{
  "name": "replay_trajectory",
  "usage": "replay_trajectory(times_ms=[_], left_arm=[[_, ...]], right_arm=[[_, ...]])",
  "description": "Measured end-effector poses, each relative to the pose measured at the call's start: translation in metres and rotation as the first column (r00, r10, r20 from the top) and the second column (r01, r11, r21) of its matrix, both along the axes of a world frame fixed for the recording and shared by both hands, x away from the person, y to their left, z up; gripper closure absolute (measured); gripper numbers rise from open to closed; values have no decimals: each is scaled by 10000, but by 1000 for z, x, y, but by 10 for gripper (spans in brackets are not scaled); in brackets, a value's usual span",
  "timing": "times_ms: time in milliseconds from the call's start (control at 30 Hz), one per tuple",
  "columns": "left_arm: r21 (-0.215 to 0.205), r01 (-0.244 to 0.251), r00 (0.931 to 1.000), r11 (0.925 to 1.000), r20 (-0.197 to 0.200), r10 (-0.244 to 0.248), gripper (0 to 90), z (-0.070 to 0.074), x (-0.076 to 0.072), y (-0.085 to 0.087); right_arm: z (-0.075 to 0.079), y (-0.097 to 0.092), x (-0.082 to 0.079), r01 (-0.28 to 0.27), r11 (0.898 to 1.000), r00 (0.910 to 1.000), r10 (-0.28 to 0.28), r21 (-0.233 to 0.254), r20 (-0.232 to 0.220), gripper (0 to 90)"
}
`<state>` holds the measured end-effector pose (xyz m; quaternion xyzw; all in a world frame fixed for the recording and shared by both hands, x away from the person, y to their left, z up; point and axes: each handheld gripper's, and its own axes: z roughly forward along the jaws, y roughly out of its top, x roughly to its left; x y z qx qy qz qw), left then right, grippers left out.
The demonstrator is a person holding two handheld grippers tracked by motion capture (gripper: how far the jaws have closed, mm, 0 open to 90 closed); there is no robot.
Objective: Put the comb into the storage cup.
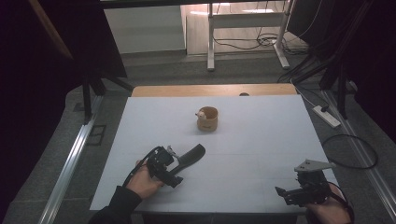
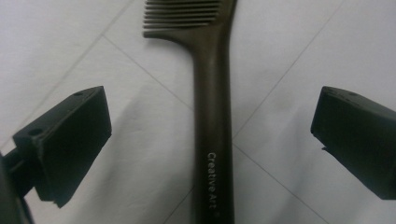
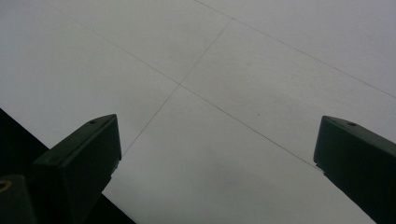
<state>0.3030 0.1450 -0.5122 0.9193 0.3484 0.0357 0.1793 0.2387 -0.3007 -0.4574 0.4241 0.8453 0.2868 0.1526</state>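
Left gripper [image 2: 210,140]: fingers [image 2: 70,144] spread wide, nothing between the pads pressing; one finger stands on each side of the comb's handle, both clear of it.

Comb [image 2: 212,116]: dark, one piece, long straight handle with pale lettering, toothed head at the far end. Lies flat on the white surface [image 2: 303,56], handle running straight between the fingers, teeth pointing away. In the high view the comb [image 1: 189,156] sits near the front left, just ahead of the left gripper [image 1: 173,163].

Handling, by estimate: light, stiff, smooth plastic, likely a little slippery; teeth thin and best left alone. Take hold across the handle, about mid-length, where it is narrow and even.

Right gripper [image 3: 215,154]: fingers wide apart, holding nothing, over bare surface at the front right corner.

Cup [image 1: 207,118]: tan, upright, mid-surface, well apart from the comb.
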Motion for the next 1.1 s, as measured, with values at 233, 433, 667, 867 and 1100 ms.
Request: replay_trajectory(times_ms=[233, 433, 667, 867, 1100], left_arm=[[253, 84, 9998, 9996, -159, -80, 0, -8, 0, -4], [412, 72, 9999, 9991, -137, -67, 0, -12, 0, -6], [381, -84, 9999, 9992, -137, 89, 0, -13, 0, -6], [392, -78, 9999, 9992, -140, 83, 0, -13, -1, -6], [378, -422, 9989, 9984, -203, 430, 114, -7, -1, -4]], right_arm=[[0, 0, 0, -4, 10000, 10000, 4, 1, 10, 12], [0, 0, -1, -4, 10000, 10000, 4, 4, 19, 12], [0, 0, -1, -27, 10000, 10000, 27, -12, 14, 8], [0, 0, -1, -25, 10000, 10000, 25, -18, 17, 8], [0, 0, -2, -29, 10000, 10000, 29, -18, 23, 8]])
